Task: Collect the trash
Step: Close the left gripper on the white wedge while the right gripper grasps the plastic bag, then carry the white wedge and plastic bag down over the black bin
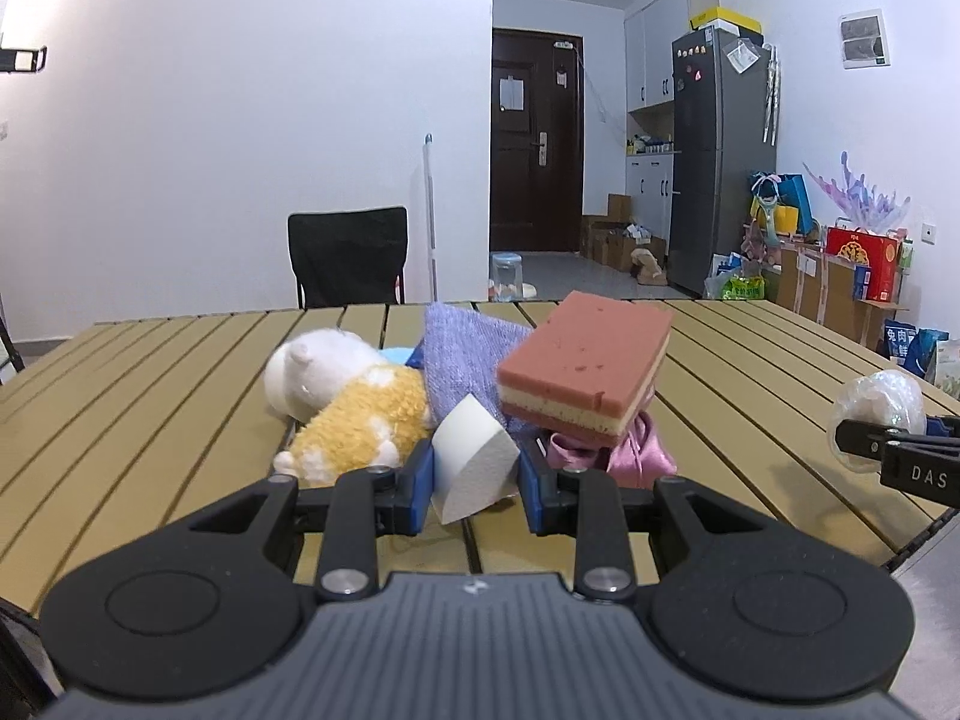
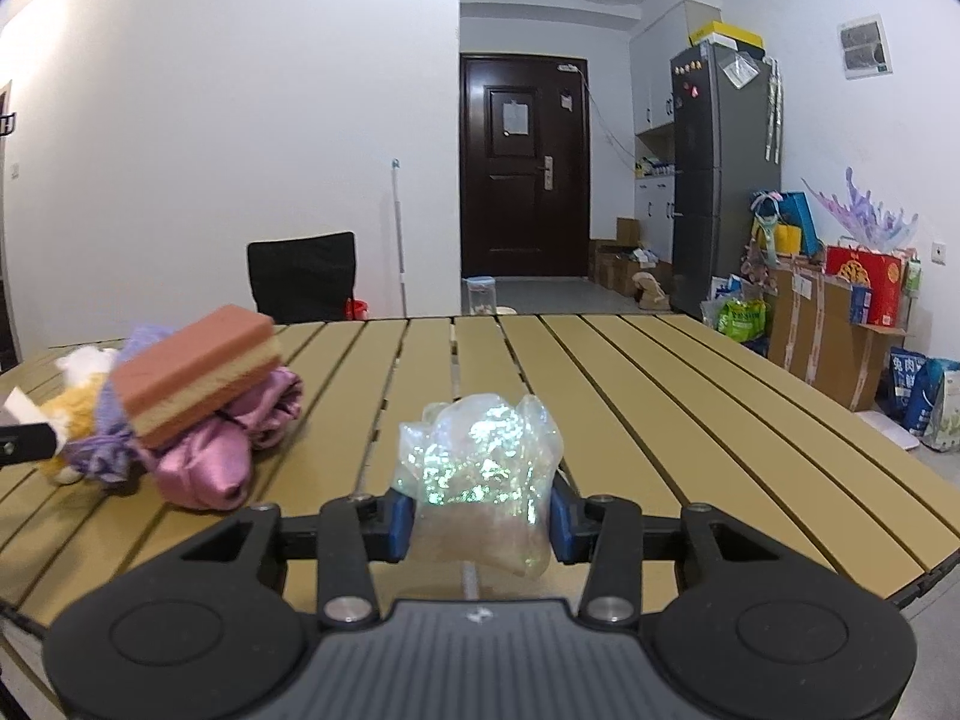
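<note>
My left gripper (image 1: pixel 476 477) is shut on a white foam wedge (image 1: pixel 471 465), held just above the slatted table (image 1: pixel 180 372) in front of a pile. My right gripper (image 2: pixel 482 516) is shut on a crumpled clear iridescent plastic wrap (image 2: pixel 480 468) over the table's near middle. In the left wrist view the right gripper's fingertips (image 1: pixel 864 438) and the wrap (image 1: pixel 879 414) show at the far right. In the right wrist view the left gripper's finger (image 2: pixel 27 441) with the wedge (image 2: pixel 18 408) shows at the far left.
The pile holds a pink and cream sponge (image 1: pixel 585 369), a purple knitted cloth (image 1: pixel 465 354), a pink satin cloth (image 1: pixel 636 450) and a white and yellow plush toy (image 1: pixel 342 396). A black chair (image 1: pixel 348 255) stands behind the table. Boxes and bags (image 1: pixel 840 276) stand on the right.
</note>
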### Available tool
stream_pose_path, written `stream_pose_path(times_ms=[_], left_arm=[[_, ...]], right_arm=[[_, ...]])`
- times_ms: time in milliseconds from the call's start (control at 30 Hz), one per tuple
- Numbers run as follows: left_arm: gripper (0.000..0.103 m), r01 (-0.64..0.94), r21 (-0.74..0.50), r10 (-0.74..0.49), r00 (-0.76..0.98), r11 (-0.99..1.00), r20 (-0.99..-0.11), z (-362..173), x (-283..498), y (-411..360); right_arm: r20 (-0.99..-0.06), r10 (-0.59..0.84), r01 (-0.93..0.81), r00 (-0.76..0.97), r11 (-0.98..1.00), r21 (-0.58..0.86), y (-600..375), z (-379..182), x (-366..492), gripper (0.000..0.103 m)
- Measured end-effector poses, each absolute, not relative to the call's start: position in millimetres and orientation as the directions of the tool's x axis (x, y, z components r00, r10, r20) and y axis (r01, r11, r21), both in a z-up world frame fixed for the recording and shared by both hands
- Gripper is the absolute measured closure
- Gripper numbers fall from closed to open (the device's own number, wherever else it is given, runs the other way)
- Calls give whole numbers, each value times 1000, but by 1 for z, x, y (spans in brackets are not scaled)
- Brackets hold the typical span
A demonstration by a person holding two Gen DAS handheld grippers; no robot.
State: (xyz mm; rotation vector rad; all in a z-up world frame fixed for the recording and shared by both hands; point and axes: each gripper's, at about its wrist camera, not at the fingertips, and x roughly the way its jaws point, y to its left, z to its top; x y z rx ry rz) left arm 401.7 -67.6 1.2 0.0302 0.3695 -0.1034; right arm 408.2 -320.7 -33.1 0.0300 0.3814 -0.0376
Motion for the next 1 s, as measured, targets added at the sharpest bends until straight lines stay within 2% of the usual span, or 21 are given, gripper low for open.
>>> stream_pose_path(times_ms=[200,467,733,1000], left_arm=[[74,98,31,-83,943,995,-323,13,372,-64],[74,73,-20,-76,937,997,-340,18,330,-44],[74,67,-10,-67,938,998,-340,21,280,-31],[73,67,10,-59,929,998,-366,14,238,-23]], right_arm=[[-343,11,-6,939,1000,13,-305,-21,378,62],[-345,53,-40,937,998,46,-291,-18,331,62],[-347,87,-66,934,995,73,-278,-18,280,62],[-390,108,-83,914,993,81,-266,-29,242,62]])
